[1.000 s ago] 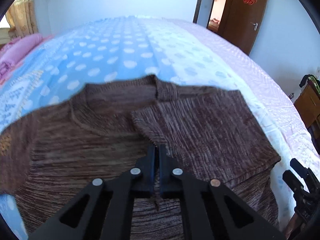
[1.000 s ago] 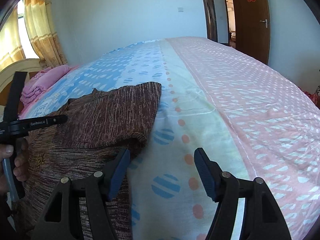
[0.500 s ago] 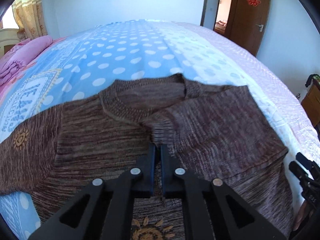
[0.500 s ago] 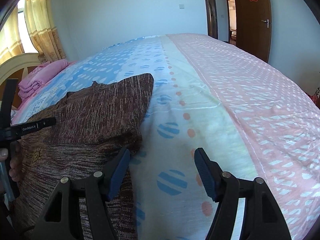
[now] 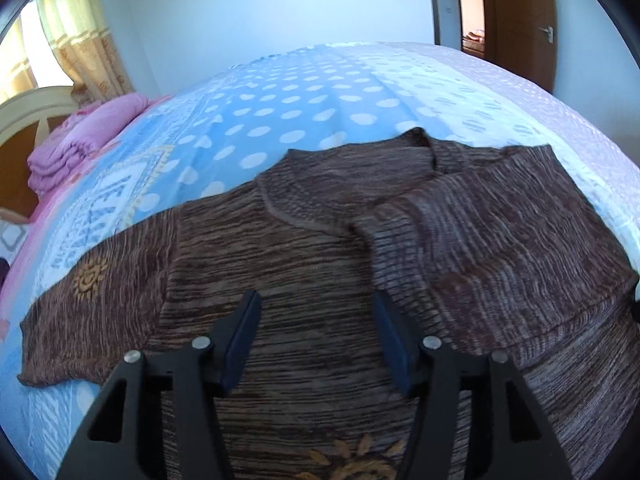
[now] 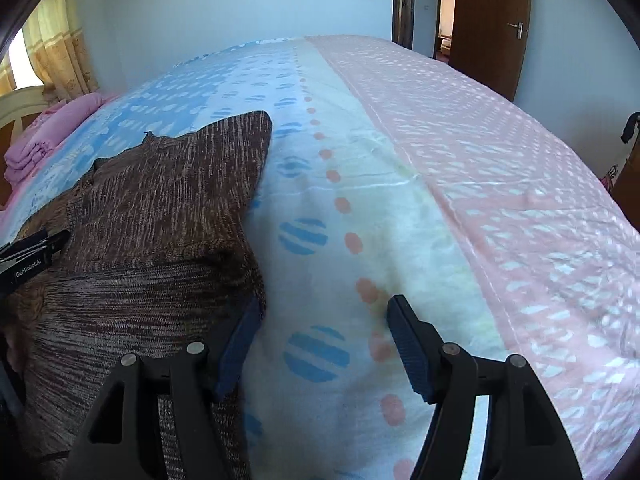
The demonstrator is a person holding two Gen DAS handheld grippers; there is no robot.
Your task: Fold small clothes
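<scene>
A brown knit sweater (image 5: 312, 264) lies flat on the bed, neck away from me. Its right sleeve (image 5: 500, 232) is folded in over the chest; its left sleeve (image 5: 100, 300) lies spread out to the left. My left gripper (image 5: 316, 320) is open and empty, hovering above the sweater's middle. My right gripper (image 6: 322, 320) is open and empty over the sheet, its left finger at the sweater's (image 6: 160, 216) right edge. The left gripper's tip (image 6: 32, 252) shows at the right wrist view's left edge.
The bed (image 5: 304, 92) has a blue dotted cover that turns pink (image 6: 500, 168) to the right. Folded pink bedding (image 5: 80, 144) lies at the far left by the headboard. A brown door (image 6: 492, 20) stands at the far right.
My left gripper has let go of the folded right sleeve and opened, and it has drawn back and turned left. The right gripper has barely moved.
</scene>
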